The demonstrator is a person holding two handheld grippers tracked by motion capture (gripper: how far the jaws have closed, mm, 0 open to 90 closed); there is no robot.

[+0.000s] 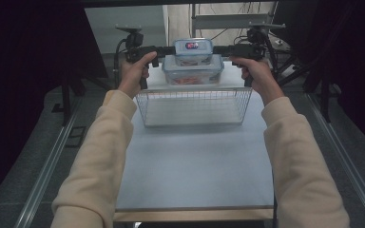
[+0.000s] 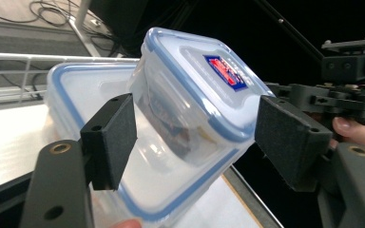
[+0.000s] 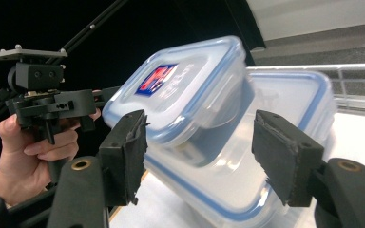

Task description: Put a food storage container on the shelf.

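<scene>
1. Clear plastic with blue-rimmed lids: two food containers sit stacked beyond a wire basket [image 1: 194, 107] on the pale surface [image 1: 195, 161], the small container [image 1: 193, 50] on top of the large container [image 1: 193, 70].
2. At the left end of the small container, the left gripper [image 1: 164, 49] reaches in from the side. In the left gripper view its fingers [image 2: 111, 137] stand wide, one pad on each side of the small container [image 2: 195, 99], with a gap visible at the farther pad; I judge nothing is clamped yet.
3. Between the two sets of fingers lies the small container, level with them, its red-and-blue label facing up; the large container [image 2: 76, 102] sits just below the fingers.
4. At the right end, the right gripper [image 1: 222, 50] mirrors this. In the right gripper view its fingers [image 3: 285, 156] also stand wide, straddling the stacked pair where the small container [image 3: 180, 90] meets the large container [image 3: 285, 114].
5. The step in hand looks like lining up a two-sided grasp on the top container.
6. Next, both sets of fingers need to close evenly on the small container's ends, then lift straight up so the large container stays put, and carry it toward the basket, which lies nearer the person than the fingers.
</scene>
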